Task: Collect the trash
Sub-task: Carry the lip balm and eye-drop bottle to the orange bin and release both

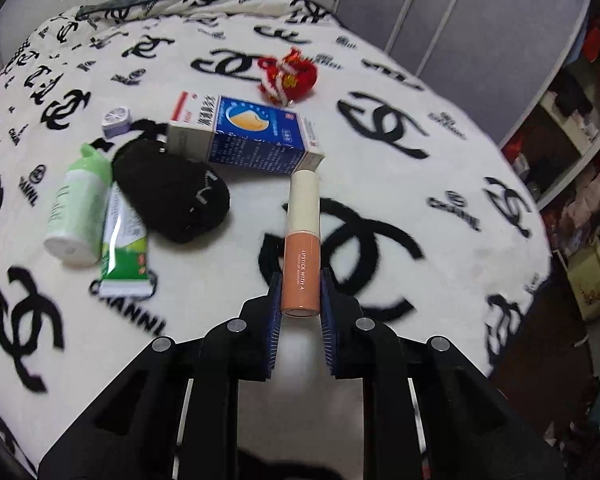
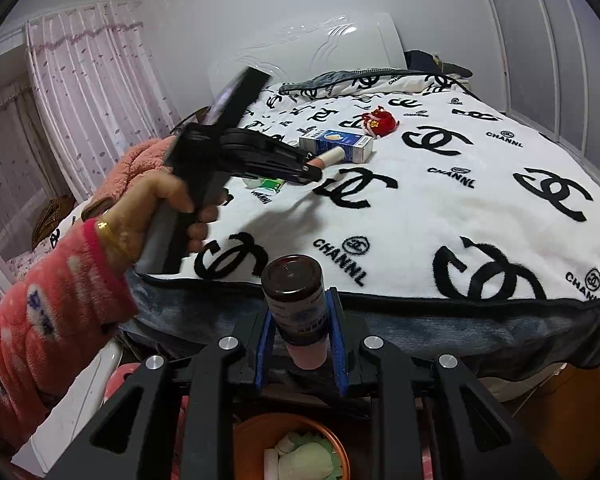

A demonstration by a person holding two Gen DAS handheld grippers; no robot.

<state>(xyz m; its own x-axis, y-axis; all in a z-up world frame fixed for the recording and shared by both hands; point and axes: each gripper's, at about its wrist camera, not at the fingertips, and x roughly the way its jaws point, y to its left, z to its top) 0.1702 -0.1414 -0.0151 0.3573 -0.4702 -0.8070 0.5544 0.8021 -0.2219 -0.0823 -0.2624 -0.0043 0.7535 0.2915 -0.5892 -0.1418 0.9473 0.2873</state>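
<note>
Peach-coloured plastic, a lipstick tube with a cream cap point(image 1: 302, 240), sits clamped between the blue pads of the left tongs point(image 1: 300, 300), held clear of the white fleece blanket with black logos point(image 1: 440, 92) that covers the bed. The right tongs point(image 2: 300, 320) grip a small dark brown bottle with a printed label point(image 2: 296, 300) near the foot edge of the bed, above a round orange bin point(image 2: 244, 436) on the floor that already holds some pale green and white scraps. So both pairs of tongs are loaded, and neither load has gone into the bin yet.

Plenty is left on the blanket: a blue and white cardboard box point(image 1: 252, 136), a black fuzzy cloth lump point(image 1: 172, 196), a pale green plastic bottle with a white base point(image 1: 76, 208), a green and white squeeze tube point(image 1: 124, 252), a small lilac square pot point(image 1: 117, 120) and a red tasselled ornament point(image 1: 288, 76). Which of these count as rubbish I cannot tell.

By my reckoning the job is in its early half: a few pieces binned, two in hand, about six lying there.
</note>
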